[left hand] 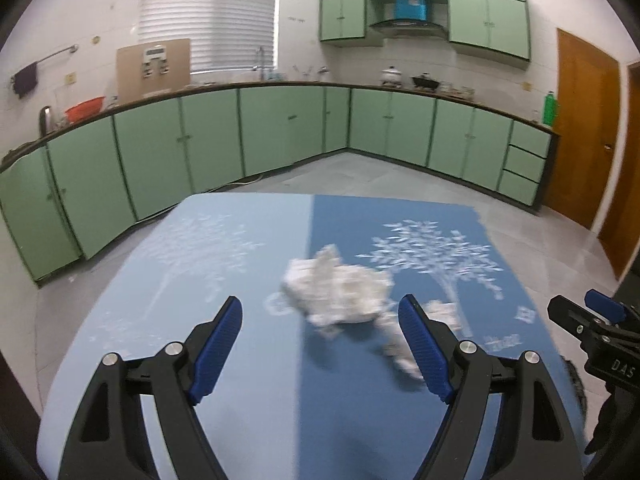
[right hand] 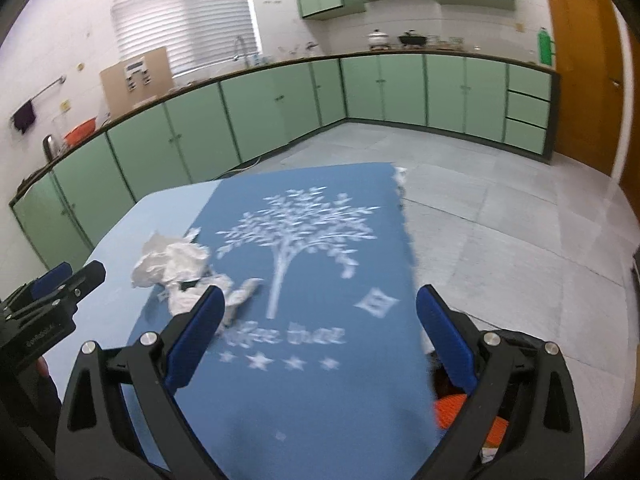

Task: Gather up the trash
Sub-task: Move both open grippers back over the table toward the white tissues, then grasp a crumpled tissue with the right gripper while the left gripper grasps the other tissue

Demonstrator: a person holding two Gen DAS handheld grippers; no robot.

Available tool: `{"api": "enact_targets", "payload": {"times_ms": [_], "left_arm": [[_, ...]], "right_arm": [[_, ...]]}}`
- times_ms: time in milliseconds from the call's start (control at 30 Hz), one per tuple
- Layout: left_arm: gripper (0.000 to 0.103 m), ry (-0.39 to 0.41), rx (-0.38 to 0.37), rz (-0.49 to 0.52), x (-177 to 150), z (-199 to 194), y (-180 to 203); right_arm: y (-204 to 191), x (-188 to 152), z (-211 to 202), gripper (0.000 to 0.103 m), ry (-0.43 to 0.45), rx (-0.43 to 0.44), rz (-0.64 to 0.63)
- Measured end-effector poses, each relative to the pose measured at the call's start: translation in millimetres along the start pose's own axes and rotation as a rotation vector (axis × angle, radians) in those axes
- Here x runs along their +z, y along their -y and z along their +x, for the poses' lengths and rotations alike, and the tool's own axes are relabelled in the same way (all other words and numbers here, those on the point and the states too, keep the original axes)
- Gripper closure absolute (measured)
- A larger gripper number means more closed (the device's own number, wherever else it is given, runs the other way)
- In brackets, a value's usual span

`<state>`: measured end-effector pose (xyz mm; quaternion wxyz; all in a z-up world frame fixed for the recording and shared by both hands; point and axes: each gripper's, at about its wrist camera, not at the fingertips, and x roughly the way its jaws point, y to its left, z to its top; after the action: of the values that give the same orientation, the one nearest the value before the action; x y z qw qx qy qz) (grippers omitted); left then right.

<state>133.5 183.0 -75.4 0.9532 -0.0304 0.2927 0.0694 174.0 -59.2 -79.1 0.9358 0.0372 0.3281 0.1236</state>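
A crumpled white paper wad lies on the table's blue cloth with a white tree print. My left gripper hovers just short of the wad with its blue pads wide apart; a trailing scrap lies beside the right-hand pad, not pressed. In the right wrist view the same wad sits left of centre, with a smaller twisted piece next to it. My right gripper is open over the bare cloth, nothing between its fingers. Each gripper shows in the other's view, the right gripper and the left gripper.
Something orange sits low beside the table's right edge, partly hidden by my right finger. A small white scrap lies at the cloth's far corner. Green cabinets line the walls, with a wooden door at right and grey tiled floor between.
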Motion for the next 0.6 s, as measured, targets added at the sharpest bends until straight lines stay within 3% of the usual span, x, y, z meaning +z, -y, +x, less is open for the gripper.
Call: {"api": "enact_targets", "payload": {"times_ms": [267,567,600], "left_arm": [[0.024,-0.05,0.051,-0.038,-13,16,-35],[0.024,-0.086,0.064,-0.073,-24,29,-55],[0.024,-0.087,0.063,-0.074,-24,31,-55]], "right_arm": [[-53,-7,50,0.009,-0.086,0.04,-0.07],[-79,-14,79,0.01,-0.181,0.066,-0.092],[-80,-15,81,0.018,-0.193,0.066,-0.097]]}}
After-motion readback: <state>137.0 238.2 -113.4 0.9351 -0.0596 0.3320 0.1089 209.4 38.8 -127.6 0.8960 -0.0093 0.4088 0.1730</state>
